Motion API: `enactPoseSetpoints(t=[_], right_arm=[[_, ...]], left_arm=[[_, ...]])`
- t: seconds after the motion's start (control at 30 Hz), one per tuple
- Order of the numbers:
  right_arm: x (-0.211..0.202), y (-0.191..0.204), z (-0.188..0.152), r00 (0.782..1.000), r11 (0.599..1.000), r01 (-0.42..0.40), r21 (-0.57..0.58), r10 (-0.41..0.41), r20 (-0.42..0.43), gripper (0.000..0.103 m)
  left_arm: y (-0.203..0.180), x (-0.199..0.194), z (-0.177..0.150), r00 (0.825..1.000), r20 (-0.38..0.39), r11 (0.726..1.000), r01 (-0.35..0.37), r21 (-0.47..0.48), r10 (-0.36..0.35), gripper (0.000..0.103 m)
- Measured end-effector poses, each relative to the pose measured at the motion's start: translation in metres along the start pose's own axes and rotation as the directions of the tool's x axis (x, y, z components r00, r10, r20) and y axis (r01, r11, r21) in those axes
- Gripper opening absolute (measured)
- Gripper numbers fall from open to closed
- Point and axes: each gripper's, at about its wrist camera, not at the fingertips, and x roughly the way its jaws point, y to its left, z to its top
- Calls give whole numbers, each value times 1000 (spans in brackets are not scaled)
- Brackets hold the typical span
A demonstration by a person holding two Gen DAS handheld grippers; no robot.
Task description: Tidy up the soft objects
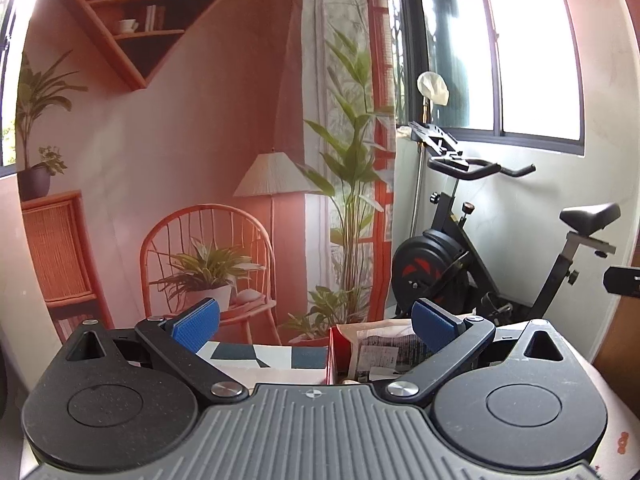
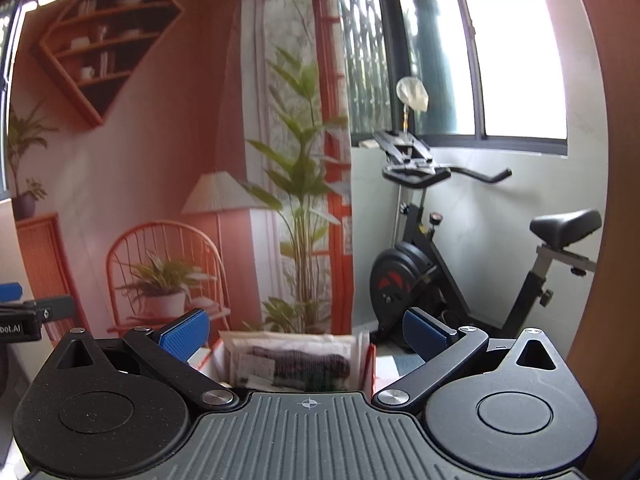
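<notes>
My left gripper (image 1: 316, 328) is open and empty, its blue pads (image 1: 196, 326) spread wide. Below and ahead of it a red box (image 1: 331, 356) holds clear plastic packets with soft goods (image 1: 384, 350). My right gripper (image 2: 304, 332) is open and empty too. Between its fingers I see the same red box (image 2: 370, 368) with a clear packet holding a dark knitted item (image 2: 296, 362), slightly blurred. The left gripper's side shows at the left edge of the right wrist view (image 2: 24, 312).
A table with a geometric-patterned cloth (image 1: 256, 354) lies under the grippers. Behind stands a printed backdrop of a room (image 1: 180, 160). A black exercise bike (image 1: 480, 256) stands by the window at the right. A wooden panel (image 2: 600, 280) is at the far right.
</notes>
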Motion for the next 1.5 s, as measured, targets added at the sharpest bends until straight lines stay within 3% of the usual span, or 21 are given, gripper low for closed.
enactPoseSetpoints(t=[0.23, 0.47, 1.07, 1.5], right_arm=[[-32, 0, 9, 998, 999, 45, -18, -44, 33, 103], [-37, 2, 3, 998, 998, 68, -16, -68, 18, 103], [-30, -1, -10, 997, 998, 70, 2, -70, -24, 103], [-31, 1, -9, 997, 998, 69, -2, -69, -18, 103]], left_arm=[[-1, -32, 2, 998, 48, 999, -39, -2, 39, 103], [-3, -36, 3, 998, 30, 999, -52, -13, 52, 103], [-8, -37, -1, 1000, 4, 1000, 15, 19, -15, 103], [-6, -38, -3, 1000, -7, 1000, 22, 22, -21, 103]])
